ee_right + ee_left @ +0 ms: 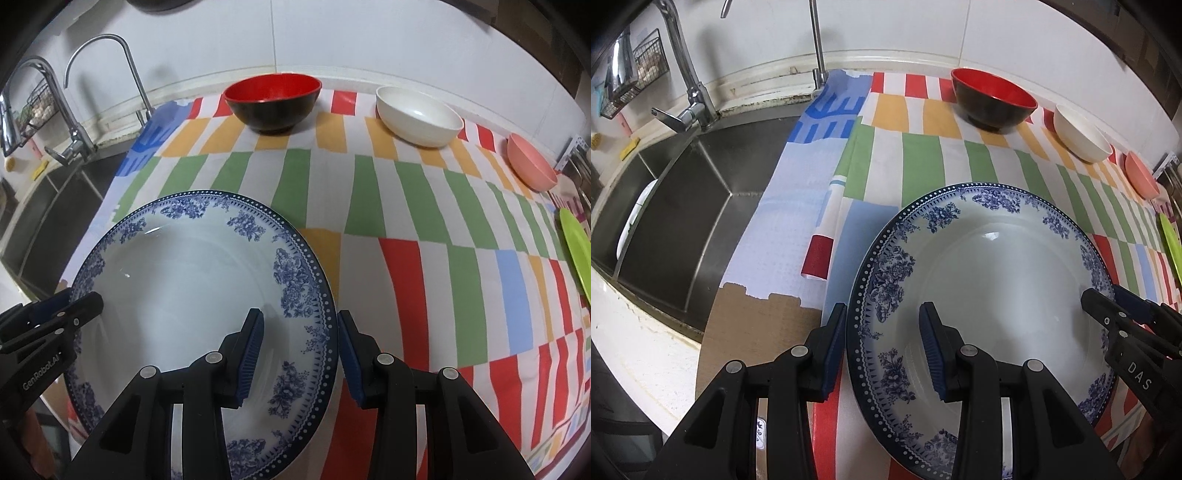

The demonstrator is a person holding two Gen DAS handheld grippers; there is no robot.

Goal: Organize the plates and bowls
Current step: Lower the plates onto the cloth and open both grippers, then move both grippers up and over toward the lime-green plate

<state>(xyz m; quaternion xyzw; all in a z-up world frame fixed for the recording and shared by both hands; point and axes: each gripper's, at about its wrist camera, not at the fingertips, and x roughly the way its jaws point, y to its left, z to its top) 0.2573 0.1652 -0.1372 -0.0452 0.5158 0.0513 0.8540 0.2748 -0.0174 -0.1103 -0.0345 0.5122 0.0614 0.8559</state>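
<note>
A large white plate with a blue floral rim point(997, 277) point(184, 288) hangs just above the striped cloth, held from both sides. My left gripper point(882, 308) point(79, 297) is shut on its left rim, one finger outside the edge and one inside the well. On the opposite rim my right gripper point(301, 314) point(1104, 295) is shut the same way. Along the back wall stand a red-and-black bowl point(993, 99) point(273, 103), a white bowl point(1082, 136) point(419, 118) and a pink bowl point(1141, 173) point(532, 166).
The striped cloth point(369, 192) covers the counter. A green plate point(576, 251) lies at its right edge. To the left is a steel sink point(683, 192) with a white dish point(635, 218) leaning inside and two faucets point(690, 92) behind it.
</note>
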